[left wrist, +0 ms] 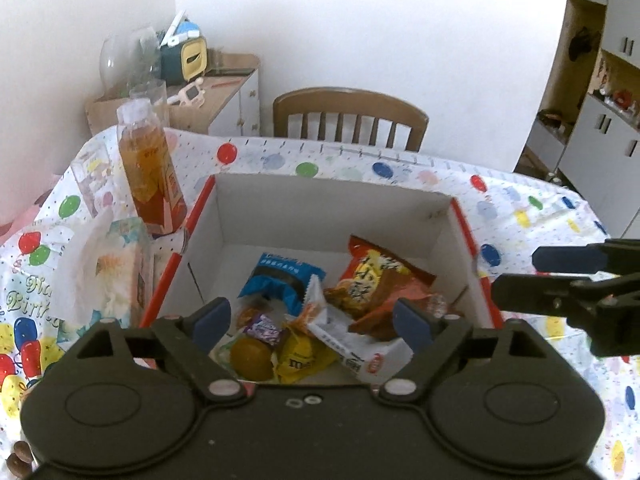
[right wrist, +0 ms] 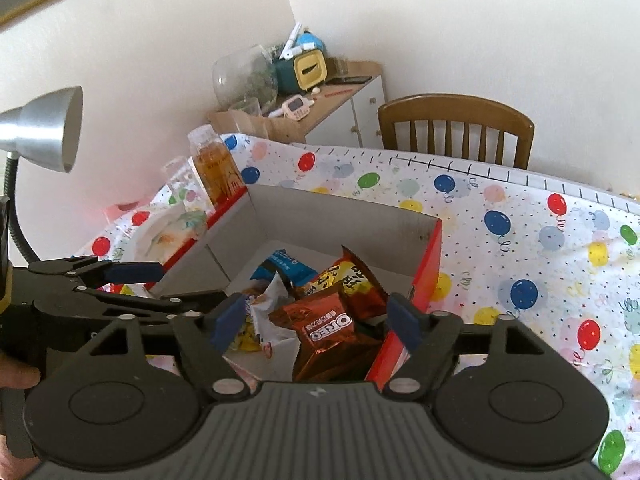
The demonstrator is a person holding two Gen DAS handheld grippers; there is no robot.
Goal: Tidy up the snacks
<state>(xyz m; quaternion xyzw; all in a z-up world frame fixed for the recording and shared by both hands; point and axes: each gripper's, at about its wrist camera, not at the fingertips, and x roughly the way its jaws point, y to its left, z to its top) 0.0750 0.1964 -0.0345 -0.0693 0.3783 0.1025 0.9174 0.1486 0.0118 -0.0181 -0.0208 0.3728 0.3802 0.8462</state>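
Hovering over the red-edged white cardboard box [left wrist: 460, 224], both tongs stand released with nothing between their blue pads — the left tongs [left wrist: 312, 322] above the box's near left part, the right tongs [right wrist: 316, 320] above its near right corner. The snacks already lie inside in a loose heap: a blue wrapped biscuit pack [left wrist: 280, 280], an orange-red crinkled snack bag [left wrist: 372, 280], a yellow candy packet [left wrist: 300, 362], a small purple sweet [left wrist: 266, 328] and, in the right view, a shiny copper-brown Oreo packet [right wrist: 328, 332].

By my reading, a drop into the box is done, and the next move calls for finding any snack left outside it; none shows on the balloon-print tabletop [right wrist: 520, 248] here.

Room is open to the right over the bare cloth. To the left it is tight — an amber drink bottle [left wrist: 150, 168] and a floral tissue pack [left wrist: 108, 276] stand just beside the box wall, and the tall walls could snag a low pass.
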